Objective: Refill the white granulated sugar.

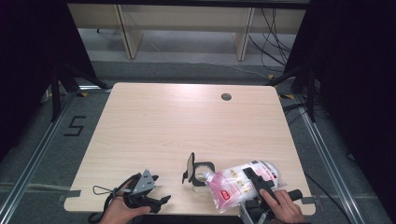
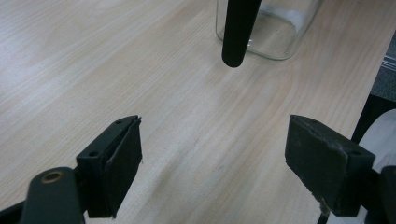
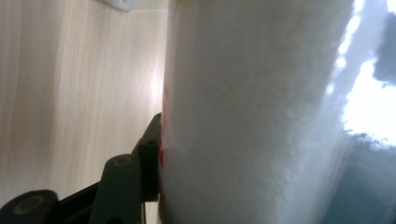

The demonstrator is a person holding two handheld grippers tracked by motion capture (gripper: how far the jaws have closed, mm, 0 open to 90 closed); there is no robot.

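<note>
A clear plastic bag [image 1: 233,185] of white grains with pink and red print lies tilted at the table's front right, its narrow end toward a glass jar [image 1: 201,173]. My right gripper [image 1: 250,177] is shut on the bag, one black jaw across its top. In the right gripper view the bag [image 3: 261,112] is pressed against the left pad [image 3: 150,149]. The jar's black lid [image 1: 189,164] stands flipped open. At the front left my left gripper [image 1: 160,190] points toward the jar, open. In the left gripper view the left gripper [image 2: 212,158] holds nothing, with the jar [image 2: 275,28] ahead.
The light wooden table [image 1: 187,121] has a round cable hole [image 1: 226,97] at the back right. A black cable loop [image 1: 100,190] trails beside the left hand. Dark stands and cables flank the table on the floor.
</note>
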